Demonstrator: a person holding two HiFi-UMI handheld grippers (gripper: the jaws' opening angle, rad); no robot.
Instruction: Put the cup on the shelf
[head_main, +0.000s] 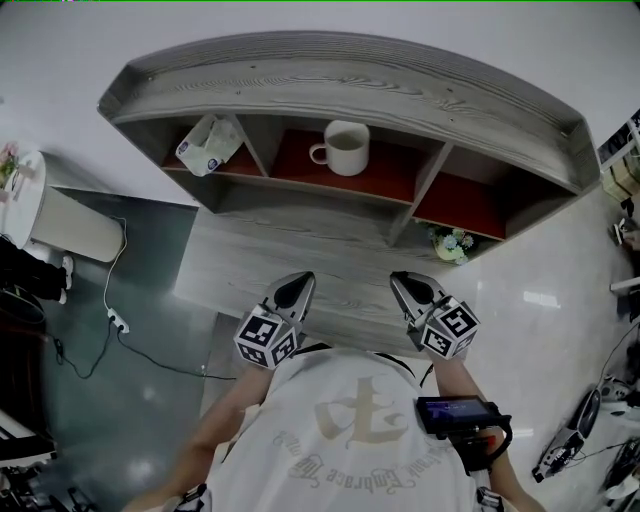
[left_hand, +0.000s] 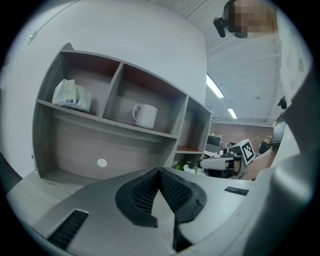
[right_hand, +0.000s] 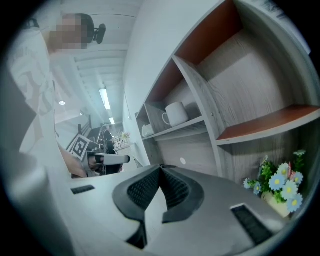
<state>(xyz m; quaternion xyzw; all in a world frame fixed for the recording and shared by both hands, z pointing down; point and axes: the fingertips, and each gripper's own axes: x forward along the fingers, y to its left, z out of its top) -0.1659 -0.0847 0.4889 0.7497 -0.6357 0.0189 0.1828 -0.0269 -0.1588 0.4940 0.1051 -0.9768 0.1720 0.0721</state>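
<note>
Two grippers hang low and close to the person's chest, the left gripper (head_main: 298, 288) and the right gripper (head_main: 408, 287) side by side over the grey wooden desk top (head_main: 250, 262). Each has its jaws clenched pad against pad with nothing between them, as each gripper's own view shows plainly. The cup (head_main: 346, 147) stands upright, mouth up, in the middle compartment of the shelf (head_main: 340, 75), resting on the red-brown board with its handle turned toward the person's left. It lies straight ahead of both grippers and well apart from them, roughly between their two lines of aim and perhaps a little nearer the left one. A tissue pack (head_main: 208, 145) sits in the left compartment, and a small bunch of flowers (head_main: 450, 243) sits under the right one; neither touches the cup. Judged from how things lie, the cup is placed and the task looks done, so no further reach seems called for; if one were, the handle faces the left gripper's side.
</note>
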